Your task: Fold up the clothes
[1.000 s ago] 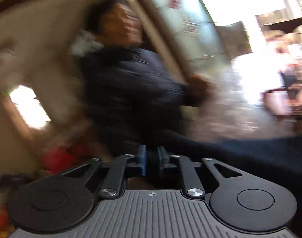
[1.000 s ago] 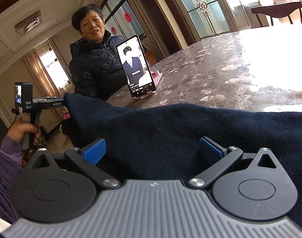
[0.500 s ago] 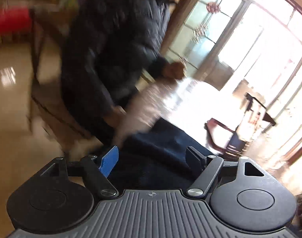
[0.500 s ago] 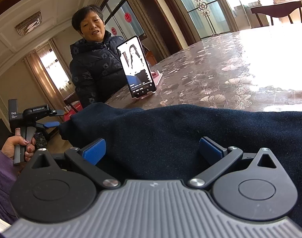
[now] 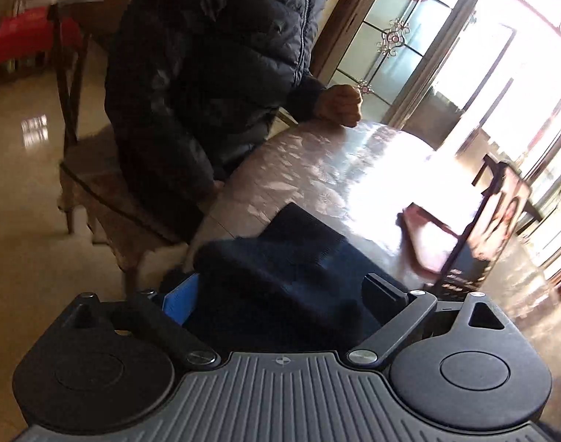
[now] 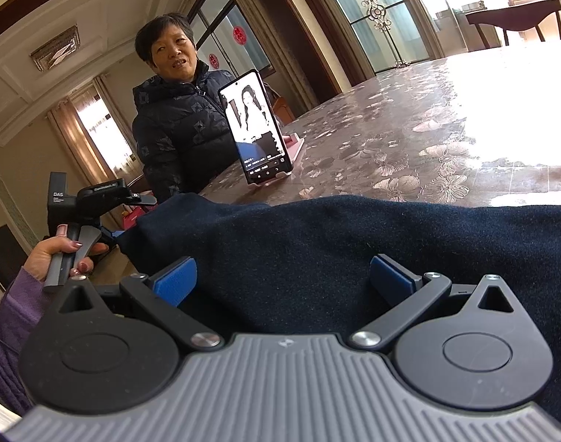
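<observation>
1. Right wrist view: the navy garment (image 6: 354, 250) lies spread on the table (image 6: 446, 118), its folded end dropped.
2. The left gripper (image 5: 284, 294) is opening, cloth loose between.
3. The right gripper (image 6: 284, 280) stays spread, unclamped.

The dark garment (image 6: 354, 250) runs off the right edge.

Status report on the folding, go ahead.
Left tongs opening around dark navy garment's edge. Right tongs open, garment between, unpinched. Phone on stand upright behind garment, apart.
</observation>
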The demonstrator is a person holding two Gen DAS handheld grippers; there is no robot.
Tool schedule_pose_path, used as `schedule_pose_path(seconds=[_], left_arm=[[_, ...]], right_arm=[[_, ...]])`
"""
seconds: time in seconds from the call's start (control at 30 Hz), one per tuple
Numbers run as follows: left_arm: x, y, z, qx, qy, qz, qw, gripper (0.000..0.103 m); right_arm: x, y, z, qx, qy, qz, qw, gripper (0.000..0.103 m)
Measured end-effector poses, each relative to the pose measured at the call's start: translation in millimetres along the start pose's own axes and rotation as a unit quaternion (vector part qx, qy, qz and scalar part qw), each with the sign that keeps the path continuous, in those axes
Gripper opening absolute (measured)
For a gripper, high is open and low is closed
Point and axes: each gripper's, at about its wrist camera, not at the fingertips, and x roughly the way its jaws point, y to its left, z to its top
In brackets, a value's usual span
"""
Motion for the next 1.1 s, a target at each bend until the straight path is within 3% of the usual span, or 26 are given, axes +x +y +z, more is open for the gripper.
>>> schedule_pose_path(seconds=[0.07,0.13,0.2,0.43,0.53,0.73,0.9,1.1], left_arm=[[0,-2,-1,0.010,-0.005,-0.010,0.9999,0.091],[-1,-4,-1,0.023,-0.017,-0.008,0.9996,0.071],[-4,-7,-2,0.033,-0.025,-0.012,0.9991,0.064],[-25,-16,-2,0.056,-0.066,0.008,0.9962,0.059],[-30,-9,1,0.026,-0.048,-0.021,0.9983,0.077],[-31,-3,-7,0.005,-0.001,-0.049,0.9988,0.095],[-22,-1,-11,-0.008,0.019,-0.053,0.9984,0.098],[-11,-13,-13,0.001,0.006,-0.048,0.9988,0.103]], right_arm=[[-1,0,0,-0.001,0.000,0.000,1.000,0.102],[-2,0,0,-0.001,0.000,0.000,1.000,0.102],[-1,0,0,-0.001,0.000,0.000,1.000,0.102],[-2,0,1,-0.003,-0.001,-0.001,1.000,0.102],[0,0,2,-0.003,-0.001,-0.001,1.000,0.102],[0,1,2,-0.004,-0.001,-0.002,1.000,0.102],[-1,1,1,-0.006,-0.002,-0.003,1.000,0.102],[-1,1,1,-0.007,-0.003,-0.004,1.000,0.102]])
